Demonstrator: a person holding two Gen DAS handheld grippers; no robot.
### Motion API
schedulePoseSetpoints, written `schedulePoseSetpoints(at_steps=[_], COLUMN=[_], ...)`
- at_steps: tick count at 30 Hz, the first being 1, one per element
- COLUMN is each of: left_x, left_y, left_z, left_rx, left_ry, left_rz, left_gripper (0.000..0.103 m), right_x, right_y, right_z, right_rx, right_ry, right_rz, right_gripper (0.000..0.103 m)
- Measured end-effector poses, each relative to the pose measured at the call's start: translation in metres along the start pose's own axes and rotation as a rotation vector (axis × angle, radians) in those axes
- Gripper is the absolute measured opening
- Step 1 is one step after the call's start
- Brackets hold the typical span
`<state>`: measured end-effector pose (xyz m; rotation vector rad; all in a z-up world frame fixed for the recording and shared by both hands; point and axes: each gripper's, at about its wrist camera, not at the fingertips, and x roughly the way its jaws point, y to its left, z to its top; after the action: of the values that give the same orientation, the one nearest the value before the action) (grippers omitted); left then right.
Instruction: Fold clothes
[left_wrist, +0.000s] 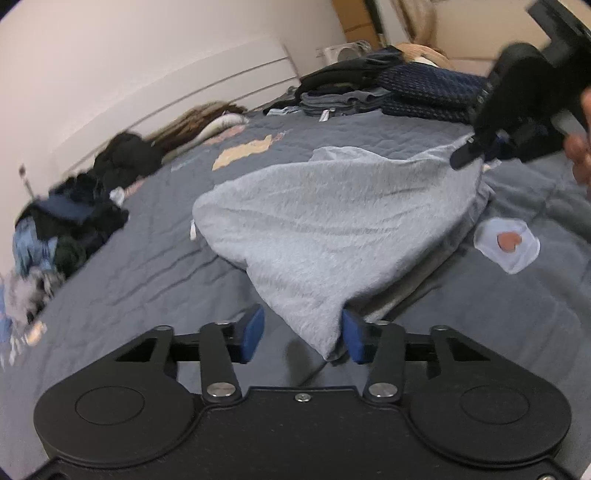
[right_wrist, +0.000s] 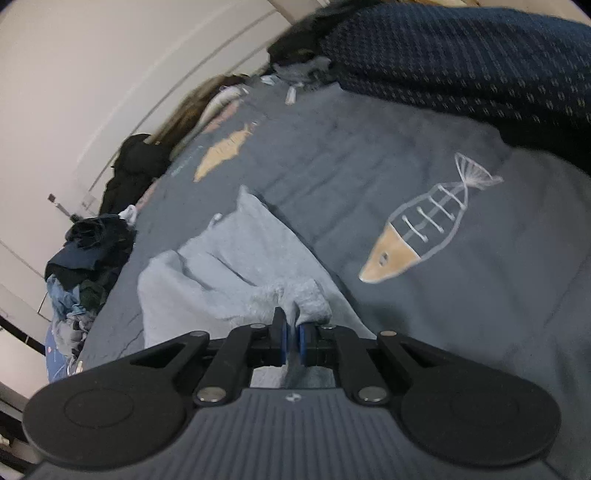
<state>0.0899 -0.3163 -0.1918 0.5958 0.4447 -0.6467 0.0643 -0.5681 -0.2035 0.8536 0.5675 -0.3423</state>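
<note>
Midway across the bed (left_wrist: 147, 258) lies the grey garment (left_wrist: 332, 229), soft, light and floppy; best taken at corners. Right gripper (right_wrist: 291, 332) is clamped on its far corner. Left gripper (left_wrist: 303, 332) stands apart around the near corner, pads not pressing. Underlayers are hidden.

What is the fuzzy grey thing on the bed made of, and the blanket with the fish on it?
The grey garment looks like soft knit cotton, maybe fleece: matte, fuzzy, with limp creases. The blue bedspread looks like quilted fabric, since stitched lines dent it; its fish seems sewn on with thread. The pictures are blurry, so this is a guess.
</note>
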Motion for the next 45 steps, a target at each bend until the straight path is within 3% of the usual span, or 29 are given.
schedulePoseSetpoints(at_steps=[7,9,11,13,16,21,26,32,35,38,42,45], left_x=[0.006,0.007,0.008,0.009,0.006,0.002,0.014,0.023,0.026,0.017,0.017,0.023], left_y=[-0.012,-0.016,-0.02,-0.024,-0.023,-0.008,-0.03,-0.038,-0.034,-0.022,-0.015,-0.028], left_z=[-0.005,-0.008,-0.009,-0.01,-0.008,0.001,-0.011,-0.008,-0.009,-0.003,0.0,-0.01], left_rx=[0.099,0.135,0.17,0.232,0.262,0.273,0.335,0.309,0.309,0.302,0.286,0.361], left_ry=[0.022,0.002,-0.01,-0.016,-0.007,0.004,0.011,-0.03,-0.018,-0.022,0.029,0.063], left_rz=[0.024,0.034,0.041,0.06,0.058,0.048,0.08,0.132,0.146,0.166,0.138,0.136], left_gripper=[0.045,0.038,0.019,0.009,0.004,0.004,0.018,0.019,0.01,0.01,0.013,0.021], right_x=[0.006,0.008,0.01,0.011,0.012,0.014,0.015,0.014,0.012,0.011,0.015,0.022], right_y=[-0.003,-0.006,-0.007,-0.006,-0.005,0.0,0.002,-0.001,-0.002,0.0,0.005,0.002], right_z=[-0.006,-0.008,-0.009,-0.011,-0.012,-0.014,-0.014,-0.012,-0.012,-0.012,-0.014,-0.016], right_rx=[-0.013,-0.011,-0.013,-0.017,-0.028,-0.041,-0.044,-0.005,0.011,0.016,-0.012,-0.022], right_ry=[0.023,0.028,0.03,0.032,0.038,0.063,0.062,0.051,0.033,0.017,0.019,0.042], right_rz=[-0.037,-0.045,-0.051,-0.053,-0.05,-0.033,-0.032,-0.015,0.009,0.048,0.072,0.034], right_gripper=[0.008,0.008,0.008,0.008,0.008,0.008,0.008,0.009,0.009,0.009,0.009,0.009])
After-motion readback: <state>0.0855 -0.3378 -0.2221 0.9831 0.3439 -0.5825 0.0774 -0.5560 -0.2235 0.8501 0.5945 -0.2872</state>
